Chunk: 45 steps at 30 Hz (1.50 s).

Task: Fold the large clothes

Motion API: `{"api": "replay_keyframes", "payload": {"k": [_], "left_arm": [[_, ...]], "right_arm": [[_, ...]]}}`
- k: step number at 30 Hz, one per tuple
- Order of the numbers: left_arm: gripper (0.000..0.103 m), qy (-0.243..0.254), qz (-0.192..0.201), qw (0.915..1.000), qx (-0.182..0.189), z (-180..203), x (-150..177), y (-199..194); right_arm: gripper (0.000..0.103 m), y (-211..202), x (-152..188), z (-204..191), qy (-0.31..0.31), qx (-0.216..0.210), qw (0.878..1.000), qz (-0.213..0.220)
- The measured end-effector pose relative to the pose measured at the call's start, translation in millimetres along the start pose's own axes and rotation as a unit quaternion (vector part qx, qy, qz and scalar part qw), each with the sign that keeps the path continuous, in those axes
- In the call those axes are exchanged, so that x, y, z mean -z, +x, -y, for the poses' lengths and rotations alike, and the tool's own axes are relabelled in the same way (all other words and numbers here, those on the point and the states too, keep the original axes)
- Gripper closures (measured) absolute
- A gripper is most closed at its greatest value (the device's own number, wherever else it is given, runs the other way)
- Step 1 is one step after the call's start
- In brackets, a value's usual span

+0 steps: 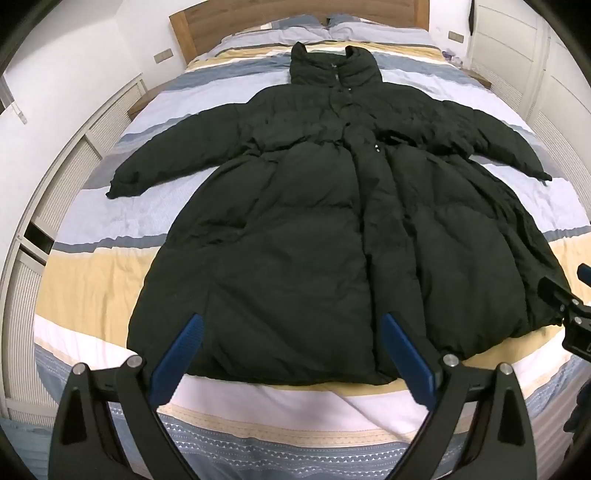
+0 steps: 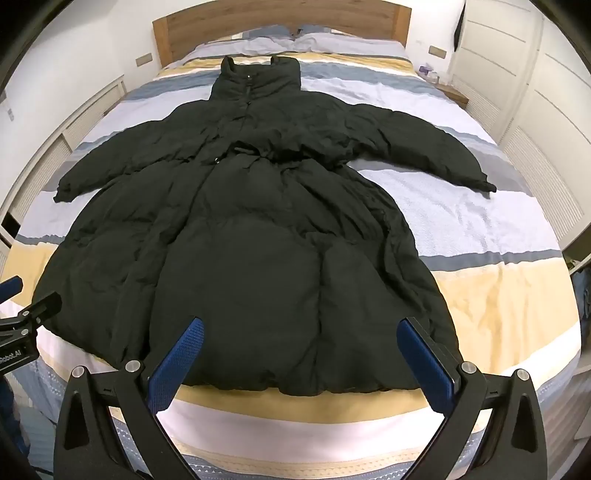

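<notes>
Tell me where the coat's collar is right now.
In both wrist views the collar of the black puffer coat lies at the far end, toward the wooden headboard, just short of the pillows, on the striped bedspread.

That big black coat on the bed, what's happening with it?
A person holding two grippers is about to fold it. The black puffer coat lies spread flat on the striped bed, sleeves out, collar toward the headboard. The left gripper and right gripper hover above the hem with jaws open. Nothing is grabbed or folded yet.
</notes>
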<state>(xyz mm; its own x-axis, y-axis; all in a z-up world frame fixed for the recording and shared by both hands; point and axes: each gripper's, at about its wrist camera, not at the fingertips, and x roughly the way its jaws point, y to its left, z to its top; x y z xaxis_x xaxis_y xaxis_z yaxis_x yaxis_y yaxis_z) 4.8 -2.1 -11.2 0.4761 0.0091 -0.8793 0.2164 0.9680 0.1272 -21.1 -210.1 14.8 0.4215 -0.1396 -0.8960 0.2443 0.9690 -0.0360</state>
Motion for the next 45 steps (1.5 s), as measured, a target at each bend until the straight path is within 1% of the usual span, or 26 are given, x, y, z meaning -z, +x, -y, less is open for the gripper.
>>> {"api": "replay_keyframes", "payload": {"k": [5,14,20,26,34,45], "left_arm": [[0.005,-0.004,-0.002,1.0,-0.002,-3.5,-0.4,4.5],[0.005,0.001,-0.003,1.0,-0.003,-5.0,-3.5,8.0],[0.005,0.01,-0.01,0.9999,-0.008,-2.2,-5.3,10.8],[0.005,0.007,-0.014,0.9998,-0.012,-3.0,-5.5,13.1],[0.005,0.001,-0.016,0.9999,-0.004,-6.6,-4.5,17.5],[0.005,0.003,-0.031,0.9995,0.005,-13.3,-11.6,31.3]], "right_arm": [[0.001,3.2,-0.3,-4.7,-0.003,-0.005,1.0,-0.001],[0.001,4.1,-1.0,-5.5,0.0,-0.002,1.0,-0.005],[0.001,3.8,-0.1,-1.7,0.003,-0.004,1.0,-0.007],[0.001,5.8,1.8,1.0,0.007,-0.003,1.0,-0.011],[0.001,9.4,2.7,-0.8,0.008,-0.007,1.0,-0.018],[0.001,18.0,0.0,-7.1,0.01,-0.007,1.0,-0.029]]}}
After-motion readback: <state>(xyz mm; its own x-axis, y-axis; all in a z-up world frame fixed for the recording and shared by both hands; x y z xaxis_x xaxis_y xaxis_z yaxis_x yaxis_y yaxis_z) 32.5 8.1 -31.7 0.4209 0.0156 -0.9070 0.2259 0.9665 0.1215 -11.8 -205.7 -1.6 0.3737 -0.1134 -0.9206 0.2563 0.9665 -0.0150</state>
